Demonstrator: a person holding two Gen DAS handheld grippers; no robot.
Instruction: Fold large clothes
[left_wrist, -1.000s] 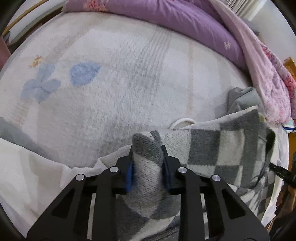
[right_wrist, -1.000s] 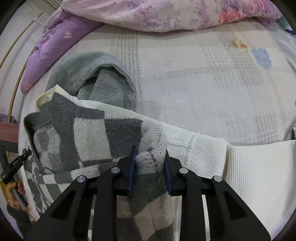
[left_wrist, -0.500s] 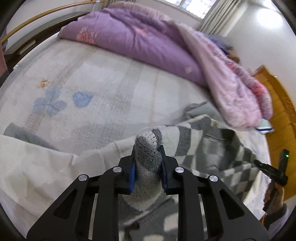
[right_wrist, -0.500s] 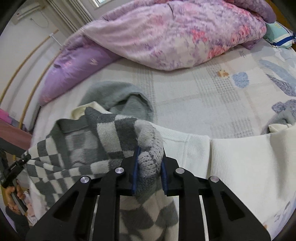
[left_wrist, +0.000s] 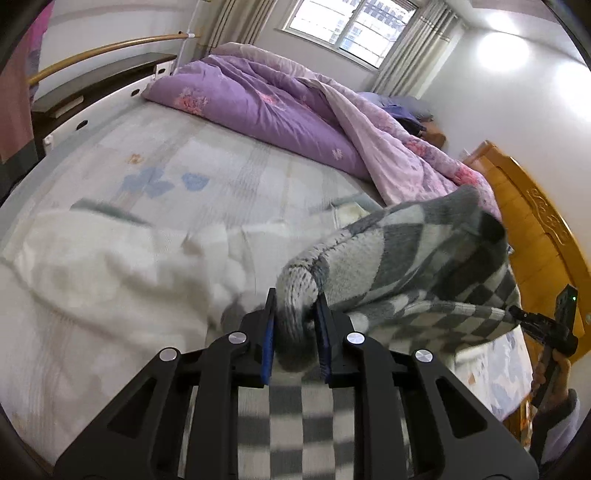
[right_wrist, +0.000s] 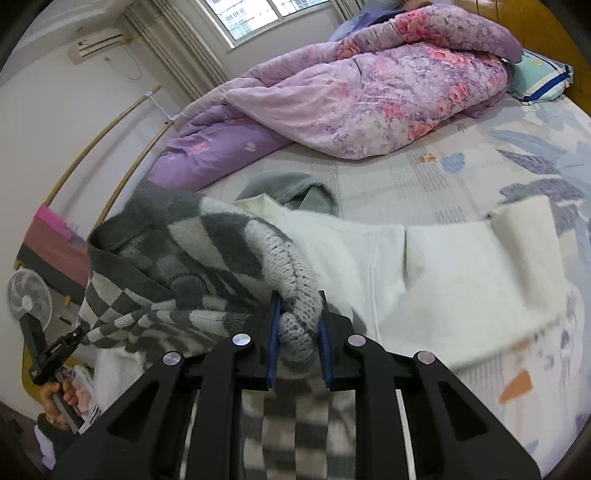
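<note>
You've got the grey-and-white checkered sweater (left_wrist: 413, 254) pinched at both ends: your left gripper (left_wrist: 294, 325) is clamped on one knit edge, your right gripper (right_wrist: 297, 325) on the other. It hangs between them, lifted above the white garment (right_wrist: 461, 280) spread on the bed (left_wrist: 221, 173).

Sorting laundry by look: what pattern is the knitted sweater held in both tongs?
Grey-and-white checks on the knitted sweater, with a solid grey collar; clearest in the right wrist view.

Before our left gripper (left_wrist: 295, 325) the sweater (left_wrist: 406, 254) hangs to its right, above the white garment (left_wrist: 110, 266) on the bed (left_wrist: 221, 173); the quilt (left_wrist: 295, 114) lies behind.
</note>
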